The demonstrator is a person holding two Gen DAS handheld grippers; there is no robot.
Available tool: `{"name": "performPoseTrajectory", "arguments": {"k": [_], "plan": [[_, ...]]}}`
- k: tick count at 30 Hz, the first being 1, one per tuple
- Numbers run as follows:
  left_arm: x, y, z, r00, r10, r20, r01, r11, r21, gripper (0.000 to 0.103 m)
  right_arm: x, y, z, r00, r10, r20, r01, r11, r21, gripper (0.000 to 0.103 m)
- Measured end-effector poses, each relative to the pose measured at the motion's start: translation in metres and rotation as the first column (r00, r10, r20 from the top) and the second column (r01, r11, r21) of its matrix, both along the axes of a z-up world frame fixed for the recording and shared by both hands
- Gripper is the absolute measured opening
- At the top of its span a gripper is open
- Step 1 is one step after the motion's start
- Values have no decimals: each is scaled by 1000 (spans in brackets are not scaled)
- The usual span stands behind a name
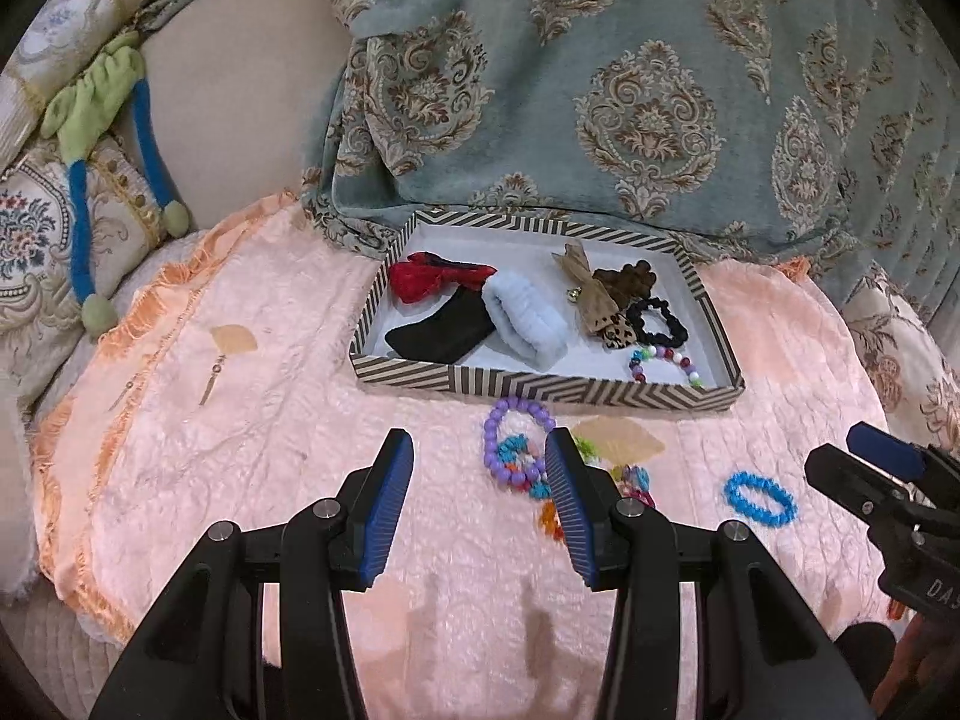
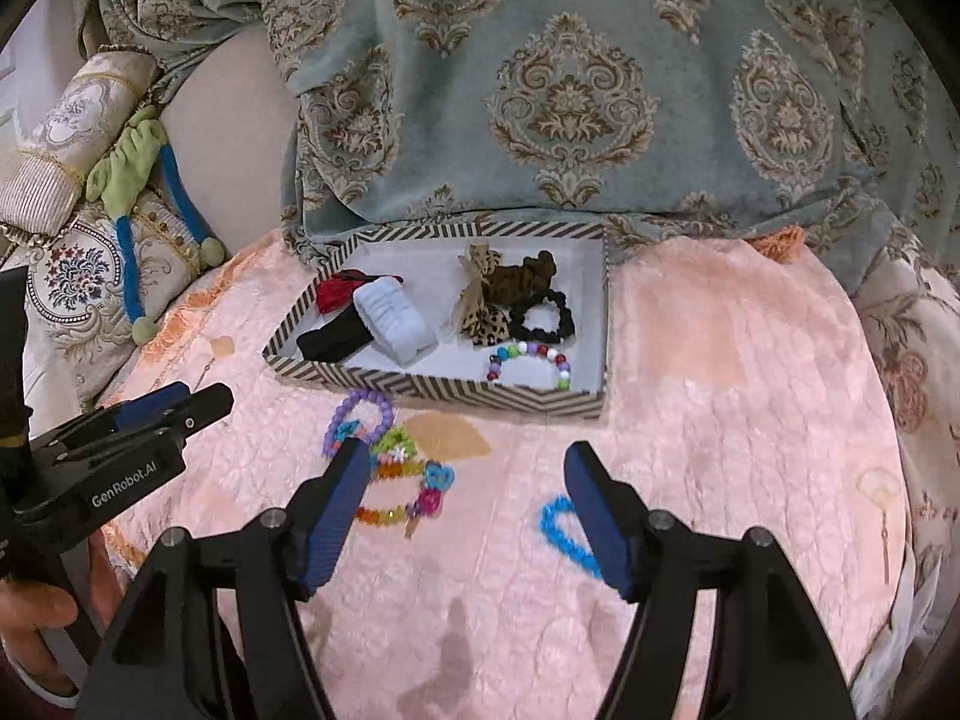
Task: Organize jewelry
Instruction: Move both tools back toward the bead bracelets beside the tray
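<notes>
While hidden elsewhere, hand (image 2: 36,606) beside left tool (image 2: 150,414)

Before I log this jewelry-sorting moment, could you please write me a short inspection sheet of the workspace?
Surface: pink quilted cloth with an orange fringe, spread flat.
Job's things: striped tray holding scrunchies, a white band and a multicolour bead bracelet; on the cloth in front of the tray lie a purple bead bracelet, a tangle of colourful bracelets and a blue bracelet.
Clutter: an earring with a fan-shaped top on the cloth left of the tray.
Grippers: left gripper and right gripper both open, nothing held.
Cables: nothing seen.
Surroundings: teal patterned drape, embroidered cushions.
</notes>
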State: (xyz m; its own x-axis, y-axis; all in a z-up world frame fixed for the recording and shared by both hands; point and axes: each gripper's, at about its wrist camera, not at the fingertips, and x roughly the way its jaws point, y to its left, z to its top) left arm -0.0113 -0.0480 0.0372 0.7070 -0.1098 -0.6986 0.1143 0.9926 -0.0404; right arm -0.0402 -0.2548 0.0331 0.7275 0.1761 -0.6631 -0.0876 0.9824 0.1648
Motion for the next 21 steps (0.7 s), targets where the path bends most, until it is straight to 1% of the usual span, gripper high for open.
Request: {"name": "performPoseTrajectory", "arguments": {"k": [8,12,21], "plan": [[-16,-4,4,1000,-4,21,3,1000,11,29,-19,-4,1,1000,-16,14,16,1000,-12,71],[-19,-3,4,1000,-4,15,4,1000,1,29,-25,0,4,1000,-12,27,14,999,-43,71],[-20,-3,4,1000,2,13,-2,1000,7,29,-29,3,9,999,5,36,-2,998,-59,71]]}}
